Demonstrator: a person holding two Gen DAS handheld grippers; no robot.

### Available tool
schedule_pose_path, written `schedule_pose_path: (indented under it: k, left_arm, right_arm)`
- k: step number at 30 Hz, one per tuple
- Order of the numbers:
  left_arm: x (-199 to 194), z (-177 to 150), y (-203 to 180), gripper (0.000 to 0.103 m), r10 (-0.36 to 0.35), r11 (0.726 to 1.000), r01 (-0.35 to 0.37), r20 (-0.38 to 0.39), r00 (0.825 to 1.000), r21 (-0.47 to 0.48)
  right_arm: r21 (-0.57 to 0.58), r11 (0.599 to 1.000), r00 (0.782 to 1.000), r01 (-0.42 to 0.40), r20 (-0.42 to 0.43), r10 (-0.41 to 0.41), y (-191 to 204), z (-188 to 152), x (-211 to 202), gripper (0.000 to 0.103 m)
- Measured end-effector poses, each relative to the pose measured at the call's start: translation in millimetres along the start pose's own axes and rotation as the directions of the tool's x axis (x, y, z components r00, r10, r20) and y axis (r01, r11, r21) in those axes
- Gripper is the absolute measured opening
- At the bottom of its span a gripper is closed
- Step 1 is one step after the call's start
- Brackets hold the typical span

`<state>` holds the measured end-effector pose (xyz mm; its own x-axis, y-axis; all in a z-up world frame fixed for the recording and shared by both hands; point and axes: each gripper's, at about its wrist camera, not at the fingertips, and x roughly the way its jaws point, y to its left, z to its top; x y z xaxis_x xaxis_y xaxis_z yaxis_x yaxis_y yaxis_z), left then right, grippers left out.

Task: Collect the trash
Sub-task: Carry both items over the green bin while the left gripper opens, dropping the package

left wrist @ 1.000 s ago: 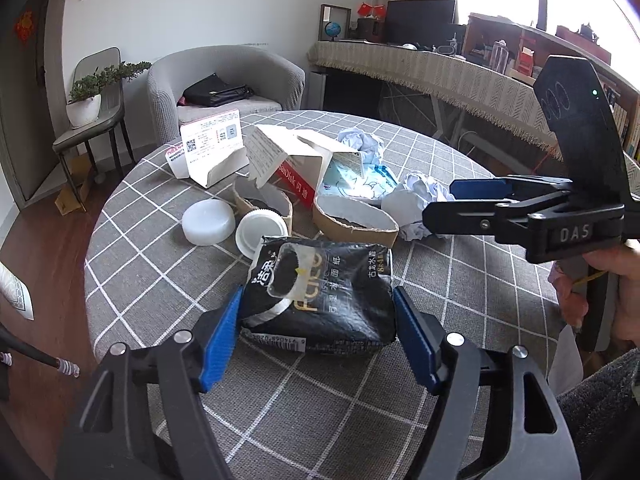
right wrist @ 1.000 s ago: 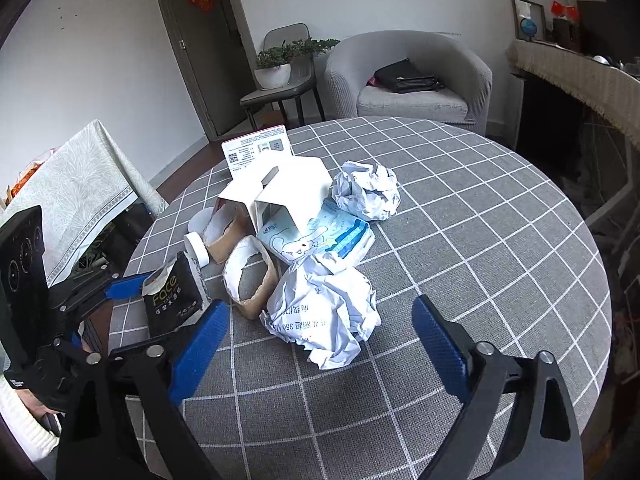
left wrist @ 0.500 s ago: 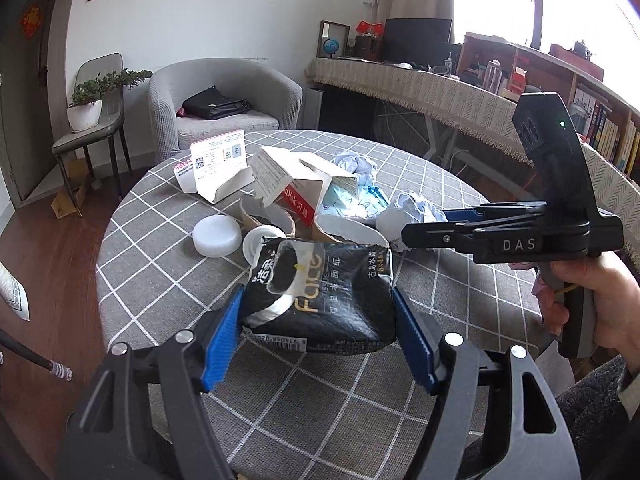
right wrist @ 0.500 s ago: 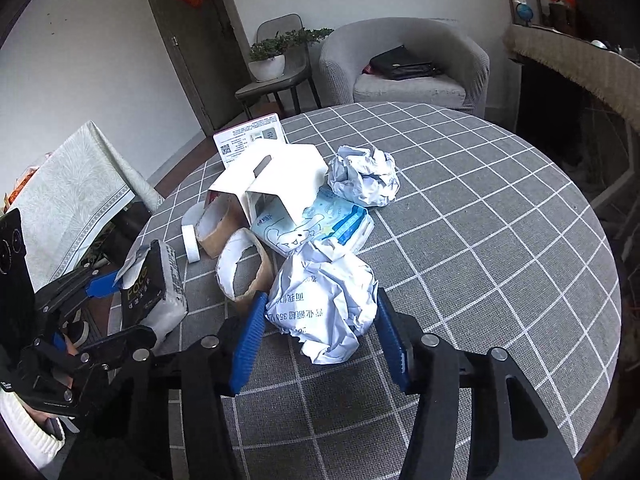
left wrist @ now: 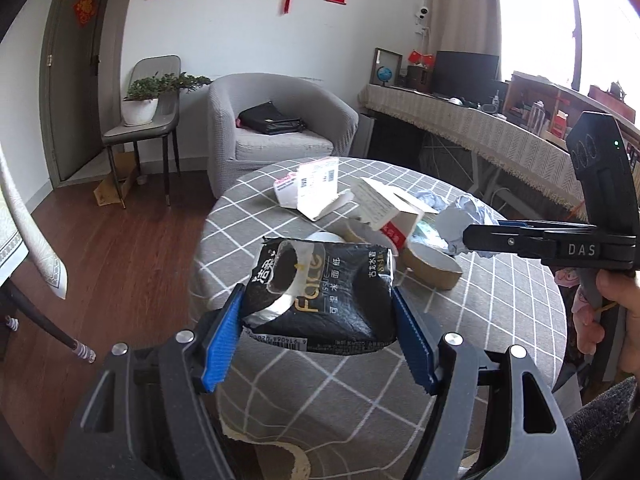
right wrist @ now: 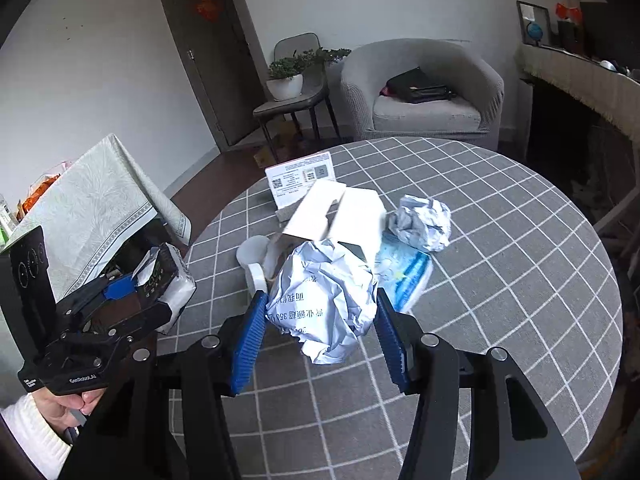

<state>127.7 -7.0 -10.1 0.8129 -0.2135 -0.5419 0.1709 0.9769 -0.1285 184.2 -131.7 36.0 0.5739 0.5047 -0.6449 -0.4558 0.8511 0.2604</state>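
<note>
My left gripper [left wrist: 318, 336] is shut on a black tissue pack [left wrist: 324, 292] and holds it in the air over the near left edge of the round checked table [left wrist: 500, 320]. In the right wrist view the same gripper [right wrist: 132, 292] and pack [right wrist: 168, 276] hang off the table's left side. My right gripper [right wrist: 320, 320] is shut on a large crumpled paper ball [right wrist: 324, 300], its blue pads pressing both sides, just above the tabletop [right wrist: 500, 280]. A hand holds each gripper.
Left on the table are a second paper ball [right wrist: 422, 220], a white carton [right wrist: 340, 212], a blue-white wrapper [right wrist: 404, 272], a QR-code box [right wrist: 300, 180], a white lid [right wrist: 252, 250] and cardboard rings [left wrist: 432, 264]. An armchair [left wrist: 276, 136] and a cloth-covered table [right wrist: 92, 200] stand nearby.
My right gripper closed on the large paper ball and lifted it slightly. My left gripper raised the tissue pack off the table and carried it toward the left edge.
</note>
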Motion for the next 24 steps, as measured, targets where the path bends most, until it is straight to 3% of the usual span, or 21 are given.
schedule_pose_path:
  k: [4, 10, 19, 24]
  left_arm:
    - [-8, -4, 31, 0.073, 0.069, 0.997, -0.069, -0.008, 0.998, -0.045]
    - [-10, -19, 79, 0.073, 0.166, 0.982, -0.173, -0.087, 0.982, -0.08]
    - [-15, -42, 136, 0.073, 0.224, 0.957, -0.253, -0.193, 0.955, -0.142]
    - [-11, -58, 163, 0.073, 0.253, 0.939, -0.302, -0.269, 0.929, -0.163]
  right_arm:
    - [-0.037, 0.998, 0.999, -0.047, 0.005, 0.047, 31, 11, 11, 0.054]
    - [-0.087, 0.992, 0.995, -0.096, -0.012, 0.095, 72, 23, 32, 0.054]
    - [-0.167, 0.974, 0.987, -0.153, -0.081, 0.141, 135, 27, 71, 0.054]
    - [-0.2, 0.963, 0.978, -0.179, -0.139, 0.153, 170, 20, 96, 0.054]
